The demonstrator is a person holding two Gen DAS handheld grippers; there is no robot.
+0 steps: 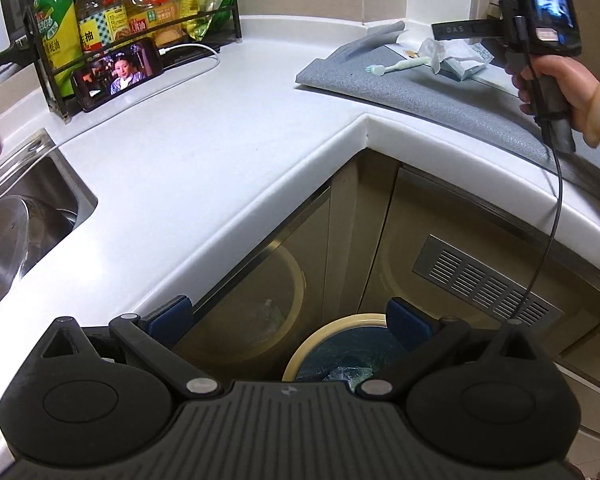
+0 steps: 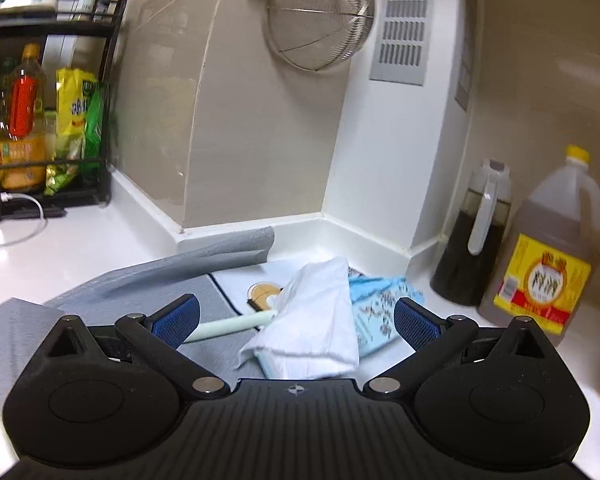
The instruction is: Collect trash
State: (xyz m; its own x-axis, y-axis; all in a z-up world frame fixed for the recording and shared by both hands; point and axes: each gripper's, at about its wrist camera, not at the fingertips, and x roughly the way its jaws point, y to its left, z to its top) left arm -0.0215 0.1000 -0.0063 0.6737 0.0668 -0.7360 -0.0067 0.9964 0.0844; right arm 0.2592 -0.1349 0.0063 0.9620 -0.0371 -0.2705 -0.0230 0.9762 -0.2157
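My left gripper (image 1: 290, 318) is open and empty, hovering over a round bin (image 1: 332, 354) with a cream rim and dark liner holding some crumpled plastic, on the floor by the cabinet. My right gripper (image 2: 296, 322) is open above a crumpled white tissue (image 2: 312, 316) that lies on a pale blue wrapper (image 2: 380, 312), both on the grey mat (image 2: 112, 284). A pale green toothbrush (image 2: 228, 326) lies just left of the tissue. In the left wrist view the toothbrush (image 1: 396, 66) and tissue (image 1: 440, 52) rest on the mat beneath the right gripper's body, held by a hand (image 1: 560, 84).
A black rack of bottles (image 1: 112, 12) and a phone (image 1: 118, 72) with a white cable stand at the back left. A steel sink (image 1: 24, 216) with a pot is at the left. Two dark oil bottles (image 2: 540, 256) stand right of the mat. A wire strainer (image 2: 320, 20) hangs on the wall.
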